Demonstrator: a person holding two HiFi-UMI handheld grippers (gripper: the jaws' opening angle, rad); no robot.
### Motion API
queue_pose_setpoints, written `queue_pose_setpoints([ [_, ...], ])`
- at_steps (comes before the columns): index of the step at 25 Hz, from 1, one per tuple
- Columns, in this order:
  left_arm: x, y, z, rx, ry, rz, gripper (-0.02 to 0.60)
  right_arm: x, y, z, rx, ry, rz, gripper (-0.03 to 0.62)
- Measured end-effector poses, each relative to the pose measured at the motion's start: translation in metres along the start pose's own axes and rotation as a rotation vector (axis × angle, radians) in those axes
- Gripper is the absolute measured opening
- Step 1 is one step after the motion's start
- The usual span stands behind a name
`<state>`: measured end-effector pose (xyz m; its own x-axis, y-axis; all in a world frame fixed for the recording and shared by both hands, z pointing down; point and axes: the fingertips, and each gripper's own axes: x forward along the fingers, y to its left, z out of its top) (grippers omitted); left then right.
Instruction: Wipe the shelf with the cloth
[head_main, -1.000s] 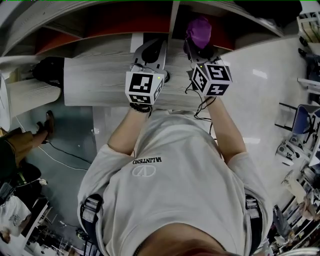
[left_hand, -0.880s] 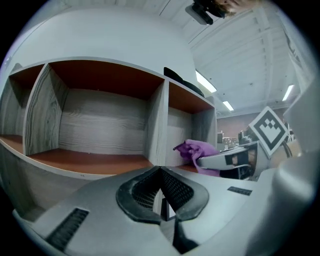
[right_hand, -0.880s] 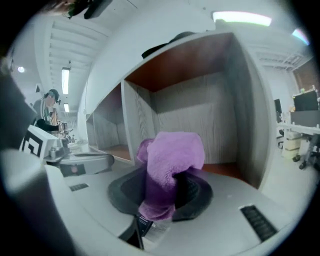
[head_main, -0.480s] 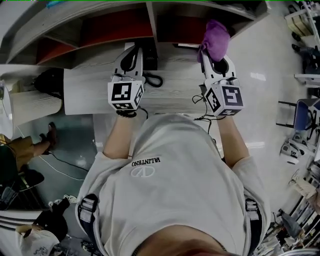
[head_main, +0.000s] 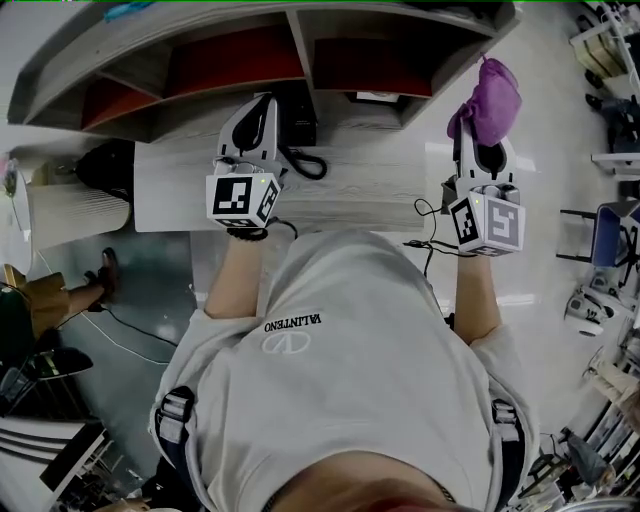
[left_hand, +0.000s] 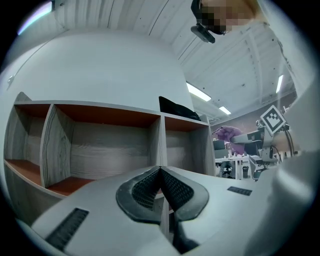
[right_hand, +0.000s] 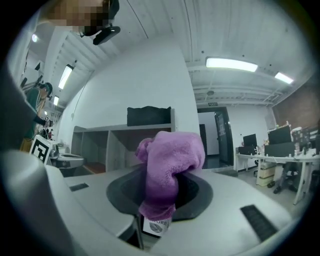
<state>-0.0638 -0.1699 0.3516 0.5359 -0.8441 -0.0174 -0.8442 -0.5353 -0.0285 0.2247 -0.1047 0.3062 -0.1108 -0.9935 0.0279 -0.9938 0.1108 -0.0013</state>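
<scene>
**Cloth held off the shelf's right end, no contact yet**

Nearest to the person, the left gripper (head_main: 262, 108) (left_hand: 161, 174) is in front of the shelf's middle divider. Its jaws are pressed together on nothing, and it plays no part in the wipe. A black cable (head_main: 303, 160) lies just beside it, on the pale top in front of the shelf.

The right gripper (head_main: 484, 150) (right_hand: 159, 202) is past the shelf's right end, pinching the purple fleecy cloth (head_main: 488, 92) (right_hand: 171, 157). The cloth is wadded, bulging above the jaws, with a white label hanging below them.

Beyond is the grey wood-grain shelf unit with red-brown cubby floors (head_main: 312, 48) (left_hand: 107, 150). The cloth is well apart from it and nothing is touching.

Likely risks:
- The pinch looks to be on a small part of the wad, so drag on the boards could pull it out.
- A wadded cloth wipes only a narrow strip.
- The hard jaws could knock the shelf's end wall on entry.
- The left gripper could snag the cable.
</scene>
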Motion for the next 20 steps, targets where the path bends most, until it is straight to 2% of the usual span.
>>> queue_pose_setpoints([
  [9,0.002,-0.003,0.009,0.02,-0.02,-0.008,0.002,-0.028,-0.049,-0.003,0.017,-0.013,-0.115,0.101],
  [20,0.005,-0.029,0.003,0.053,0.004,-0.072,0.002,-0.028,-0.048,-0.008,0.036,-0.005,-0.104,0.101],
])
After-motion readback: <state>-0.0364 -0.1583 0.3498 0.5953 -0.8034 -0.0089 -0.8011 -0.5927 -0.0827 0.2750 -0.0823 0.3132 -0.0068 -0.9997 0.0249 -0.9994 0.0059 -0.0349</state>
